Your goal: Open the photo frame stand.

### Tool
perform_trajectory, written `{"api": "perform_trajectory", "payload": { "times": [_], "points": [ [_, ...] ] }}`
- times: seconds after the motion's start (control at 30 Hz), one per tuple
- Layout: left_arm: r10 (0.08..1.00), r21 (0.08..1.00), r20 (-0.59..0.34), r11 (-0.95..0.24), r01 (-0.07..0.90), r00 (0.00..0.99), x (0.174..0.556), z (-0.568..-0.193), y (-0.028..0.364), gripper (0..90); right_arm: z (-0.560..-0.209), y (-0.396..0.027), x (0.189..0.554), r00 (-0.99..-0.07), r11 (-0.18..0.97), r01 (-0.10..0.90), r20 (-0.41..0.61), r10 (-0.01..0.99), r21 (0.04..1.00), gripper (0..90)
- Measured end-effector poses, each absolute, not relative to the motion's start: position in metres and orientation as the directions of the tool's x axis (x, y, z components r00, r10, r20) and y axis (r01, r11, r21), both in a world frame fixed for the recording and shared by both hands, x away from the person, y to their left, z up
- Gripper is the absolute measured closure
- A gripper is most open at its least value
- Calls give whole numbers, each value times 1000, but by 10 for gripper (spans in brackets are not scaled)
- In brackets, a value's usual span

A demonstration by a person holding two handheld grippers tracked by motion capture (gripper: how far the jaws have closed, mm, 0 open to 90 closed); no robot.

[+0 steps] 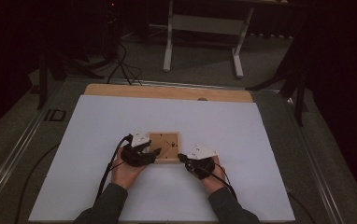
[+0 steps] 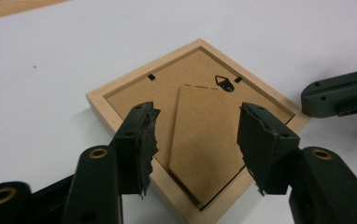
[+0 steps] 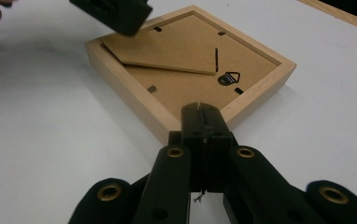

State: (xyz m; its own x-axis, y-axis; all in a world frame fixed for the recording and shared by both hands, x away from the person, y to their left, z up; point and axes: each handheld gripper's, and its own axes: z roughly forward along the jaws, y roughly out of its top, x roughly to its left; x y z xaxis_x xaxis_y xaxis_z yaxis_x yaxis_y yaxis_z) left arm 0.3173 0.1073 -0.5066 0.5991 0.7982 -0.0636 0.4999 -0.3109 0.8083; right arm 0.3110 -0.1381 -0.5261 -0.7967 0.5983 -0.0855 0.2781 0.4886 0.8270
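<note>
Forearms in dark sleeves enter at the bottom edge of the high view, each hand carrying a black two-jaw gripper over a white sheet that covers most of the wooden table.

Left: the left gripper hangs over the near left corner of the picture frame. In the left gripper view its two jaws stand well apart, with ragged black padding on their inner faces, and nothing is clamped between them; the frame lies below and beyond the gap.

Centre: the picture frame, of pale wood, lies face down and flat on the white sheet, roughly midway across the table and just ahead of both hands. Its brown backing board faces up, bearing a small black hanger and black retaining tabs along the inner rim. The cardboard easel stand is hinged to the backing; in the right gripper view it is tilted up at its free end, clear of the board.

Right: the right gripper has its jaws pressed fully together with nothing between them. Its closed tip sits at the outer edge of the frame's near right corner; whether it touches the wood cannot be told. Its grey three-cornered plate shows from above.
</note>
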Motion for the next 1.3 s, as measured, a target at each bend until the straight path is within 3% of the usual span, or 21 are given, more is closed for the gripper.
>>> {"api": "perform_trajectory", "payload": {
  "times": [0.4,0.73,0.97,1.07,1.1,1.13,1.3],
  "points": [
    [794,773,-18,-374,513,607,321,-521,93,429,-526,-138,311,-797,486,281,-82,599,828,898],
    [791,749,6,-409,522,612,322,-518,91,508,-526,-138,311,-797,485,280,-81,599,828,898],
    [788,752,10,-412,514,616,322,-511,91,510,-526,-138,311,-796,485,280,-81,599,828,898],
    [808,793,-20,-346,501,589,321,-502,90,509,-526,-139,311,-798,484,281,-78,598,829,897],
    [808,793,-20,-346,501,589,321,-502,90,605,-526,-139,311,-798,484,281,-78,598,829,897],
    [816,804,-86,-281,524,571,324,-499,93,625,-526,-139,311,-798,487,279,-82,597,828,897],
    [819,792,-57,-311,525,572,322,-501,90,502,-526,-138,311,-797,485,280,-81,598,828,897]
  ]
}}
